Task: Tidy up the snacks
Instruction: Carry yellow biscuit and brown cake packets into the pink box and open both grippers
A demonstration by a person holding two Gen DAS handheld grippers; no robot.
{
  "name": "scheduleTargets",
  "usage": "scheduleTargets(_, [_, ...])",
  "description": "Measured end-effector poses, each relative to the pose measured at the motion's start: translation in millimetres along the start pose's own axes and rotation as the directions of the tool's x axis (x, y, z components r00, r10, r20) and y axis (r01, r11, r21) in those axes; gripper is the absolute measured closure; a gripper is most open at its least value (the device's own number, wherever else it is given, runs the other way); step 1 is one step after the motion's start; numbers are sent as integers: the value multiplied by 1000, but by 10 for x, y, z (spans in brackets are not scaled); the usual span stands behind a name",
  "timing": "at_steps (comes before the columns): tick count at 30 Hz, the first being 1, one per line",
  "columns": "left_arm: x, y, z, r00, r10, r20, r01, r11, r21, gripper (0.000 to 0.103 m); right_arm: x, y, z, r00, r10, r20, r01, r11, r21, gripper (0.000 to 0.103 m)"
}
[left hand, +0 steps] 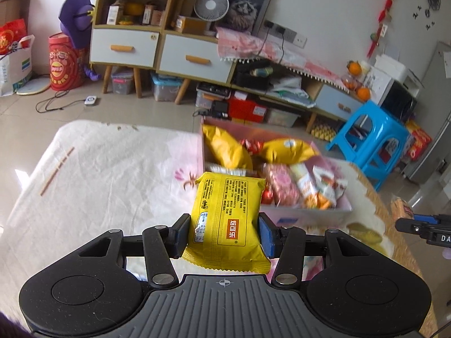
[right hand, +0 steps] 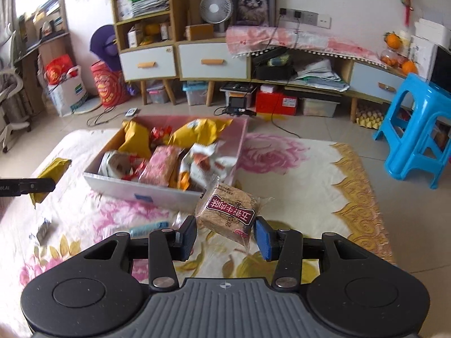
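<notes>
Just short of the pink box (left hand: 307, 214), above the flowered cloth (left hand: 98, 174) of the counter, the left claw (left hand: 224, 232) stands partly spread, its 2 pads pinching the yellow packet (left hand: 228, 211) by its sides; the packet juts forward with its printed back up, its far end over the near wall of the box. On the right of the same box, the right claw (right hand: 224, 235) is likewise partly spread and pinches a clear-wrapped brown snack block (right hand: 228, 208) with a dark red label; the block sits tilted between the pads, off the cloth. Inside the box lie 2 yellow bags (right hand: 135, 138), a pink packet (right hand: 162, 163) and white-and-orange packets (right hand: 197, 163), heaped and overlapping so their number is hard to count. Only the right wrist view shows the cloth near the box's front wall: a pale blue tube-like thing (right hand: 148, 228), blurred, and a small dark wrapper (right hand: 43, 229) further left of it, also too blurred to name. That view also catches the left claw's finger and packet at its left edge. Only the left wrist view shows a thin wooden stick (left hand: 56, 171) far left of the box, and the right claw's dark tip cut off at its right edge. A blue stool (right hand: 417, 129) stands on the floor right of the box.
</notes>
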State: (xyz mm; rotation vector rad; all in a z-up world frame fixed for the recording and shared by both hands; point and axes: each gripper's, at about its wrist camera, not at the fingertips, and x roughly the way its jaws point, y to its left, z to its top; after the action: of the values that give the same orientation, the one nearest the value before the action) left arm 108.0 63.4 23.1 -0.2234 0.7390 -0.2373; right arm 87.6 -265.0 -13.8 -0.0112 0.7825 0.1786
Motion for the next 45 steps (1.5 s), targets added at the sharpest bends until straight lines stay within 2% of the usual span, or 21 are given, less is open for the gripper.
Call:
scheduleTargets(4, [-101, -16, 144, 1000, -9, 18, 10, 1000, -11, 56, -108, -100, 91, 999, -15, 32, 14, 1000, 25, 68])
scheduleTargets(9, [-159, 7, 292, 999, -18, 37, 19, 999, -26, 56, -93, -153, 136, 1000, -17, 25, 16, 999, 51, 68])
scheduleTargets(16, [-72, -12, 422, 1000, -16, 13, 16, 999, -33, 56, 6, -68, 241, 1000, 16, 13, -17, 998, 62, 68])
scheduleTargets(28, [436, -236, 543, 999, -25, -39, 25, 1000, 6, 56, 339, 136, 500, 992, 124, 7, -124, 986, 111, 68])
scheduleTargets(38, [986, -548, 509, 995, -57, -81, 60, 998, 29, 56, 765, 166, 675, 995, 103, 17, -104, 989, 102, 68])
scheduleTargets(45, [1314, -702, 520, 996, -56, -74, 58, 998, 14, 56, 1108, 33, 688, 993, 115, 41, -121, 975, 185, 68])
